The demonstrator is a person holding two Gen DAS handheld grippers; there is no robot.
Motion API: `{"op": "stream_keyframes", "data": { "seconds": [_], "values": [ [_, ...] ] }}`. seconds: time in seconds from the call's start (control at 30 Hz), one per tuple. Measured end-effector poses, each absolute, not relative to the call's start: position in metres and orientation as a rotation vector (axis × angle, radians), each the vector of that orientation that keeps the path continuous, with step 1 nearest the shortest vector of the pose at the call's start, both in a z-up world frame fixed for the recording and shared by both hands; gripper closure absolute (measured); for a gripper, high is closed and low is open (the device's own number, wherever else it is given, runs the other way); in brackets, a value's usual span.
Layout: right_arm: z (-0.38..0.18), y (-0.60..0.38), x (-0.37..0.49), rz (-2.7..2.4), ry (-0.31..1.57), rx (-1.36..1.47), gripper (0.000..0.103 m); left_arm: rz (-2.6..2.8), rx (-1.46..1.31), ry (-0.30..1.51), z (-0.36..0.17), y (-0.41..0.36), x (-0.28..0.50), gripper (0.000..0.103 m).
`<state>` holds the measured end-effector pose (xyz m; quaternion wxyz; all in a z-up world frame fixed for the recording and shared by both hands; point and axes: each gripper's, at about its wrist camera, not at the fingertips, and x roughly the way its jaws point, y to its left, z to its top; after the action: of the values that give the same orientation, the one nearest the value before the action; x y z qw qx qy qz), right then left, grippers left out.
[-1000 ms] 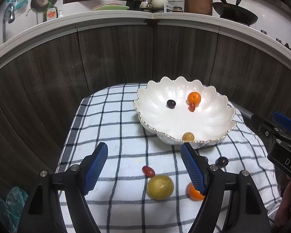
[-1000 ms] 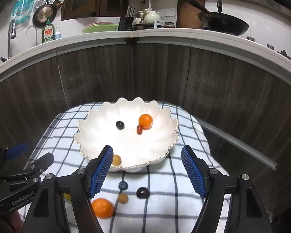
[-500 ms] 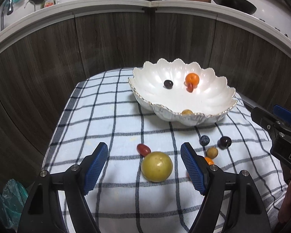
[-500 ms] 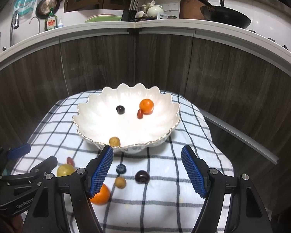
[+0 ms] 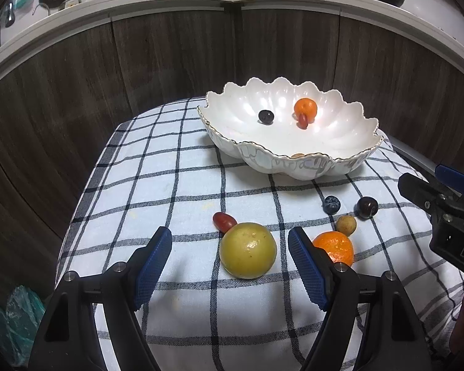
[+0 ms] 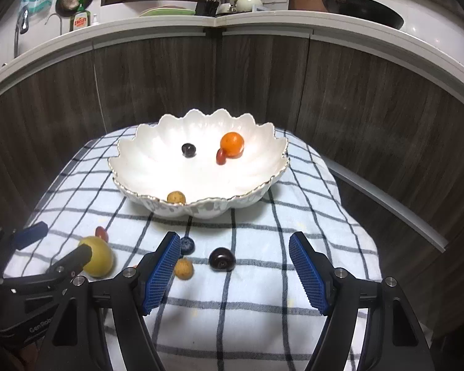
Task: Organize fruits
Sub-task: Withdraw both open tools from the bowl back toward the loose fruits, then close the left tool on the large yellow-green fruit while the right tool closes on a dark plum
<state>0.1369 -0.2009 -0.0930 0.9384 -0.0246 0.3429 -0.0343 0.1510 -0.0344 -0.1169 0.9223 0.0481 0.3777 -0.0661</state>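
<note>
A white scalloped bowl (image 5: 349,154) (image 6: 133,154) stands on the checked cloth and holds an orange, a dark grape, a red tomato and a tan fruit. My left gripper (image 5: 230,262) is open, low over the cloth, with a large yellow fruit (image 5: 248,254) (image 6: 103,255) between its fingertips, not touching. A red tomato (image 5: 224,221), an orange (image 5: 335,247), a tan longan (image 5: 345,224), a blueberry (image 5: 331,204) and a dark fruit (image 5: 367,207) lie nearby. My right gripper (image 6: 235,266) is open, with the dark fruit (image 6: 222,258) between its fingertips.
The checked cloth (image 5: 170,185) covers a small table with drop-offs on the left, right and far sides. Dark wooden cabinet fronts (image 6: 371,99) curve behind it under a white counter with pans and dishes. A teal bag (image 5: 15,321) lies on the floor at the left.
Both grippers have come down and forward toward the loose fruit. The yellow fruit now sits between the left fingertips and the dark fruit between the right ones. Both stay open.
</note>
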Motion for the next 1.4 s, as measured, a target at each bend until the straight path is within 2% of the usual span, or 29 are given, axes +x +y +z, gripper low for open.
{"op": "stream_keyframes", "data": {
  "seconds": [0.93, 1.1, 1.4],
  "values": [
    [-0.133, -0.205, 0.145, -0.072, 0.774, -0.046, 0.031, -0.147, 0.116, 0.808, -0.145, -0.041, 0.159, 0.026],
    [-0.138, -0.210, 0.151, -0.066, 0.789, -0.025, 0.038, -0.153, 0.119, 0.813, -0.147, -0.044, 0.161, 0.027],
    [-0.146, -0.208, 0.165, -0.048, 0.807, -0.015, 0.042, -0.142, 0.104, 0.843, -0.154, -0.042, 0.168, 0.035]
  ]
}}
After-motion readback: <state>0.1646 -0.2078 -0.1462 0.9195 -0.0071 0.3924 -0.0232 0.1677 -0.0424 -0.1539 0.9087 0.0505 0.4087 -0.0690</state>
